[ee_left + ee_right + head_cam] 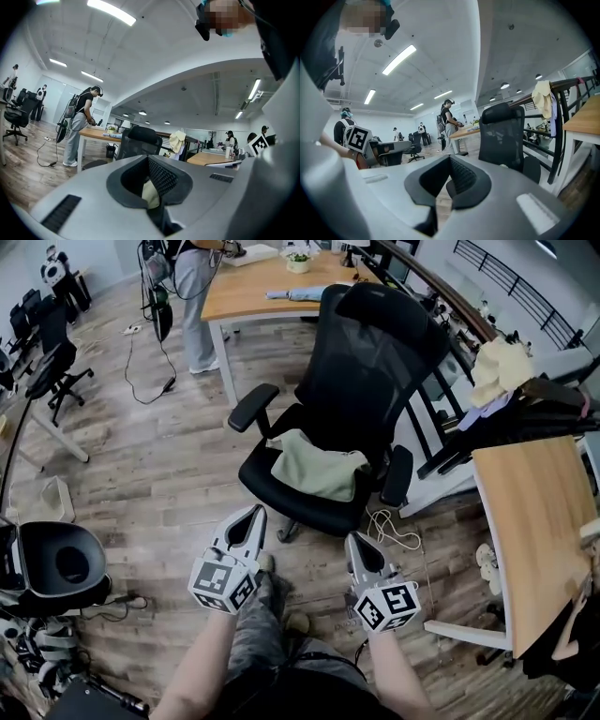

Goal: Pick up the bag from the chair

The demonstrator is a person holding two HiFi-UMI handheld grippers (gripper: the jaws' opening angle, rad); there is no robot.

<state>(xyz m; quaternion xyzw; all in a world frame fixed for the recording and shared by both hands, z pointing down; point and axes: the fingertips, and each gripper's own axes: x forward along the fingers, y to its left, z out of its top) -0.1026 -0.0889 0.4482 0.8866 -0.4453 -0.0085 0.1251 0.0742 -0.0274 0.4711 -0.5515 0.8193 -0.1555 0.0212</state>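
A pale green bag [319, 470] lies slumped on the seat of a black mesh office chair [370, 362] in the middle of the head view. Both grippers hover low in front of the chair, short of the seat edge. My left gripper [255, 514] points at the seat's front left, jaws together and holding nothing. My right gripper [354, 540] sits a little further back at the front right, also shut and empty. In the left gripper view a strip of the bag [150, 194] shows past the closed jaws, with the chair [139, 140] behind. The right gripper view shows the chair [502, 136] to the right.
A wooden desk [539, 521] stands close on the right, with clothes [502, 367] draped on a rail behind it. A white cable [394, 526] lies on the floor by the chair base. Another desk [272, 287] and a standing person [192, 287] are beyond. A black round seat [61, 563] is at left.
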